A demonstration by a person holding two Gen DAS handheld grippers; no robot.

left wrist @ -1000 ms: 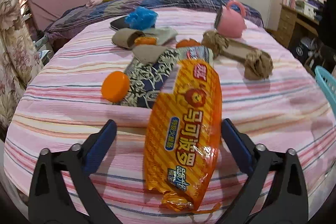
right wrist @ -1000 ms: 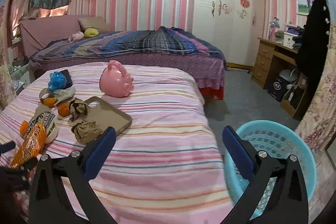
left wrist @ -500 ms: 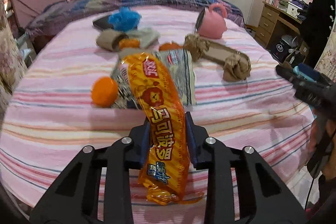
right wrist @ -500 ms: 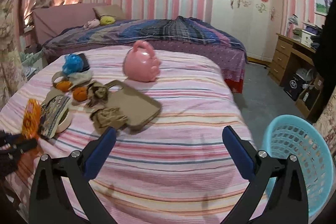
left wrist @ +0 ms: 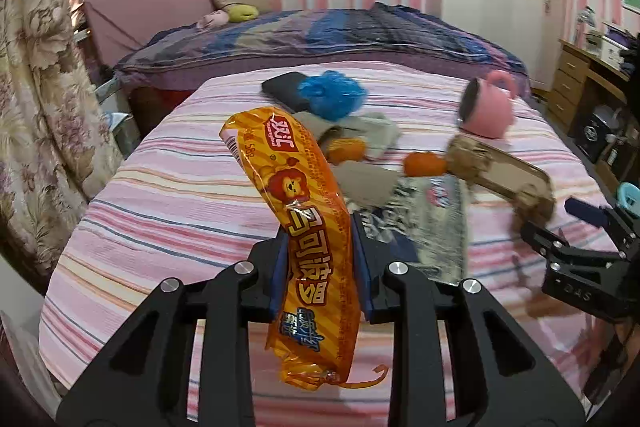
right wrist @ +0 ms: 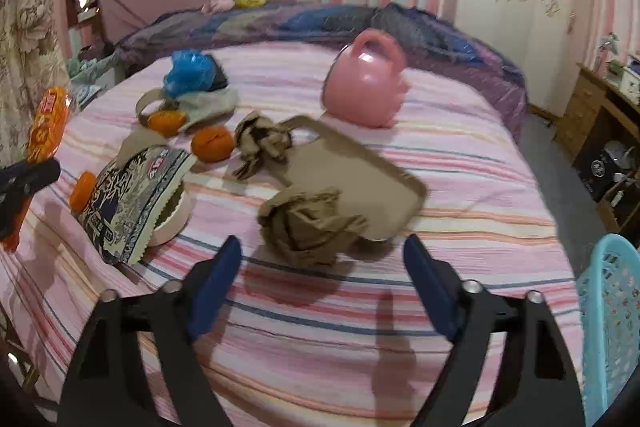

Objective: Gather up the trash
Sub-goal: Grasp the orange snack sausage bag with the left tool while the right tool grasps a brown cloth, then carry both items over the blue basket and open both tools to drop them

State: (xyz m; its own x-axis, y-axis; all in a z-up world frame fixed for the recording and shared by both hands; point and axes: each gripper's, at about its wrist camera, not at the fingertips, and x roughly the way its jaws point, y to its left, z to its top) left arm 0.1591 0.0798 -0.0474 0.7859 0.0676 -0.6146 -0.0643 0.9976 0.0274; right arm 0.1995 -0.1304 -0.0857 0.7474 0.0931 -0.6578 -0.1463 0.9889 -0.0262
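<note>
A bedroom with pink-striped walls frames a bed [left wrist: 192,195] under a pink striped sheet, strewn with litter. In the left wrist view, the left gripper [left wrist: 320,267] is pinching an orange snack wrapper [left wrist: 304,227] between its blue pads, lifted clear of the sheet; the wrapper runs up and leftward from the grip, its twisted tail hanging below. Behind the wrapper lie a blue plastic bag [left wrist: 332,95] on a dark flat object, a grey rag, two small orange fruits [left wrist: 424,163] and a patterned snack bag [left wrist: 432,223]. To the wrapper's right a pink jug [left wrist: 488,111] lies tipped on its side, near a tan tray [left wrist: 516,175] with crumpled brown paper at each end. The right gripper [left wrist: 576,227] shows at the right edge, blurred.

In the right wrist view, the right gripper [right wrist: 320,267] hangs above the sheet with its fingers spread wide, holding nothing. Just beyond it sits a wad of brown paper [right wrist: 308,223] on the near end of the tan tray [right wrist: 360,167]; a second wad rests at the tray's far corner. The pink jug [right wrist: 364,87] stands behind the tray. Left of the tray lie the patterned snack bag [right wrist: 128,199] over a white bowl, an orange bottle cap [right wrist: 82,189] and the fruits. The orange snack wrapper [right wrist: 48,123] appears at the far left, held up in the left gripper [right wrist: 24,179]. A light blue basket [right wrist: 608,311] stands off the bed, to the tray's right.
</note>
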